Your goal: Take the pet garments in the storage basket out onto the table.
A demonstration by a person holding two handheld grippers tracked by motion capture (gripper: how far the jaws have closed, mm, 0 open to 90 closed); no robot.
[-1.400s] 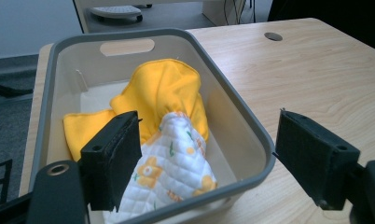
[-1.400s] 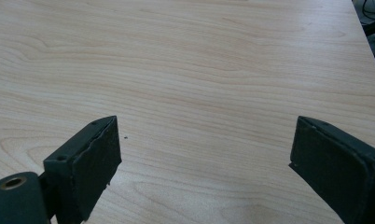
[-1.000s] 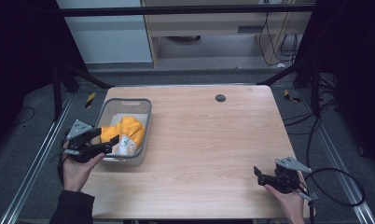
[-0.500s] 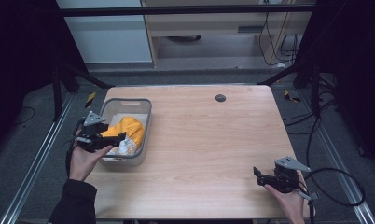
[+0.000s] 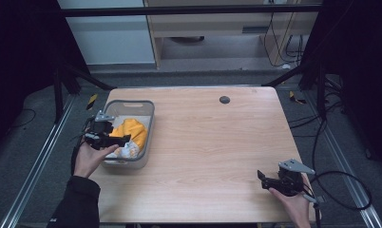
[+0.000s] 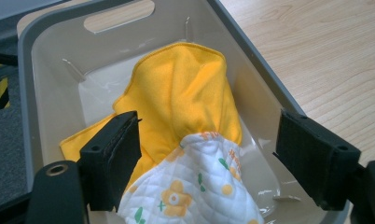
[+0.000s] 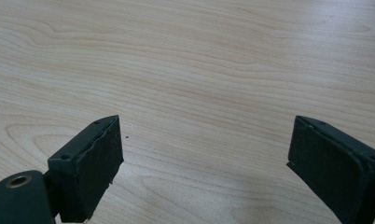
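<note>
Left gripper view: left gripper (image 6: pixel 206 154), jaws apart, hovers over the yellow cloth (image 6: pixel 181 102) and quilted floral cloth (image 6: pixel 195 191) inside the grey bin (image 5: pixel 148 124) at the table's left. Neither cloth is grasped; pickup remains. Right gripper (image 5: pixel 270 182), jaws apart, rests near right.

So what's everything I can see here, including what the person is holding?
Table: one, light wood, centre of the high view.
Bin: one, grey plastic, at the table's left side.
Yellow cloth: one, yellow, inside the bin.
Patterned cloth: one, white quilted with orange flowers, in the bin, lying over the yellow cloth's near end.
Round hole: one, dark, near the table's far edge.
Cables: several, black, on the floor to the right.
Left gripper: one, black, jaws open over the cloths in the bin.
Right gripper: one, black, jaws open above bare table at the near right.
</note>
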